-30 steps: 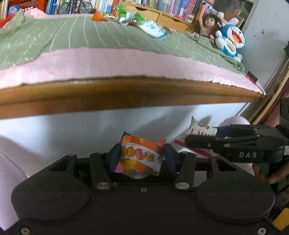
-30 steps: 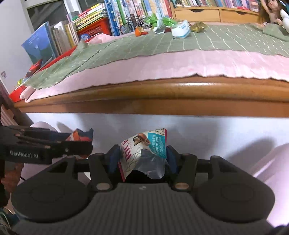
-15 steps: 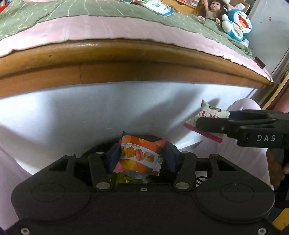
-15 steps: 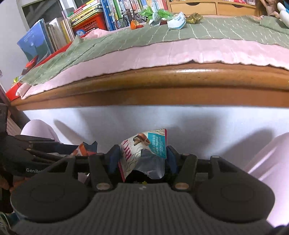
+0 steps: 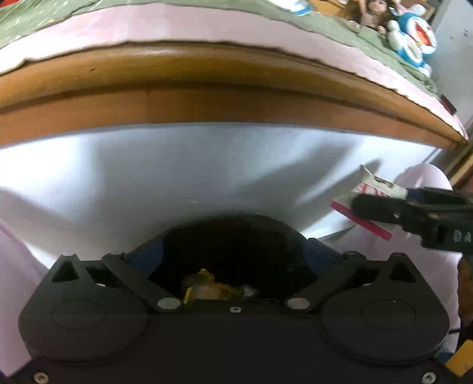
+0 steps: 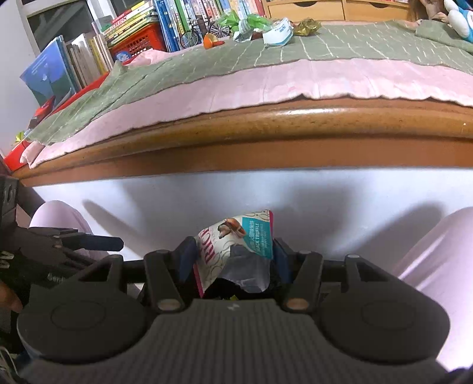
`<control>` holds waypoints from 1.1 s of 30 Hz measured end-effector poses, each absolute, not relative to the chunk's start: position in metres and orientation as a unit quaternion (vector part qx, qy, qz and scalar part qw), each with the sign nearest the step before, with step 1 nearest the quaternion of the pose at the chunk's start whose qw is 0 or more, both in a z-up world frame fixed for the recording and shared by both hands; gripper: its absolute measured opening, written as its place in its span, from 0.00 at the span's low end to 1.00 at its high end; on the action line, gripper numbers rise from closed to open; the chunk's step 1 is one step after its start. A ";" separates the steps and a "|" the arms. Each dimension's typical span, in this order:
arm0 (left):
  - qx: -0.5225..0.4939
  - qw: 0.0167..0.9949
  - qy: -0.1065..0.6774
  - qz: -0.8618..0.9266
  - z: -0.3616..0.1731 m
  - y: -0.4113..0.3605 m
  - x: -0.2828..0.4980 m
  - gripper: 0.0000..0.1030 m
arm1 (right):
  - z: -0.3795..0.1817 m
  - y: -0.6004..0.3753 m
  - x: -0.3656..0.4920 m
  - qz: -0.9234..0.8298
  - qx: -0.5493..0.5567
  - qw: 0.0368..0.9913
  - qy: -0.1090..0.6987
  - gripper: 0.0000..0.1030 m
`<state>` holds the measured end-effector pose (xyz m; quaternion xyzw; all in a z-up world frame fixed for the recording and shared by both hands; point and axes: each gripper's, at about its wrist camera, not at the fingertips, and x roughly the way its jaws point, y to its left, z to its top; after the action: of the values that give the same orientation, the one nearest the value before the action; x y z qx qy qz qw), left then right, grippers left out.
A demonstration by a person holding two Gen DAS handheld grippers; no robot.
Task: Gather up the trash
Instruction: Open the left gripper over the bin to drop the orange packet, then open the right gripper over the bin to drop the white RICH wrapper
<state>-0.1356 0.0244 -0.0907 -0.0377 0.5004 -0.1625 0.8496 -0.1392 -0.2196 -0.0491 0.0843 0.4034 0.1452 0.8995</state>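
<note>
The bed [image 6: 325,79] fills the upper half of both views, its wooden edge [image 6: 266,138] running across with a green quilt [image 6: 266,50] over a pink sheet. Along the far edge of the bed, by the bookshelf, lies more trash: green wrappers [image 6: 236,20], a white and blue packet [image 6: 279,31] and a gold foil ball [image 6: 307,26], all close together.

Below the near wooden edge sits a dark bin [image 5: 236,245], directly under the left gripper [image 5: 233,254]. Its jaws are opening, spread wide with nothing between them; yellowish crumpled wrapping [image 5: 207,289] shows down in the bin.

The right gripper [image 6: 233,257] is clamped on 1 snack wrapper [image 6: 239,245], white and teal with a pink seam, its 2 fingers pinching the crumpled middle. In the left wrist view this wrapper sticks out past the fingertips, beside the bin rather than over it.

The wrapper looks very light, thin and soft, probably slick film: it should crush instead of resisting, and could slide from a loose pinch. Gripping the bunched middle, as here, seems sounder than a flat corner. It is not fragile, so a firm squeeze should do no harm. Once let go it may flutter, so letting go low over the bin seems wise.
</note>
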 end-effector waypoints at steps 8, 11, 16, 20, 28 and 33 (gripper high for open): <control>-0.048 0.850 0.511 -0.117 -0.093 0.046 -0.125 1.00 | -0.051 -0.208 -0.136 0.161 0.074 0.895 0.409 0.59; -0.050 0.852 0.509 -0.117 -0.093 0.049 -0.127 1.00 | -0.052 -0.202 -0.134 0.170 0.067 0.893 0.412 0.59; -0.065 0.850 0.511 -0.112 -0.093 0.056 -0.129 1.00 | -0.054 -0.193 -0.129 0.181 0.060 0.889 0.417 0.60; -0.077 0.849 0.512 -0.107 -0.094 0.064 -0.129 1.00 | -0.054 -0.186 -0.126 0.188 0.051 0.886 0.420 0.61; -0.089 0.848 0.513 -0.095 -0.096 0.068 -0.129 1.00 | -0.053 -0.179 -0.120 0.189 0.053 0.884 0.425 0.84; -0.089 0.845 0.519 -0.094 -0.097 0.070 -0.128 1.00 | -0.050 -0.178 -0.118 0.182 0.044 0.887 0.421 0.90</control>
<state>-0.1278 0.0703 -0.0974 -0.0891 0.5186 -0.0939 0.8452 -0.1185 -0.1781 -0.0497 0.0438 0.4210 0.1824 0.8875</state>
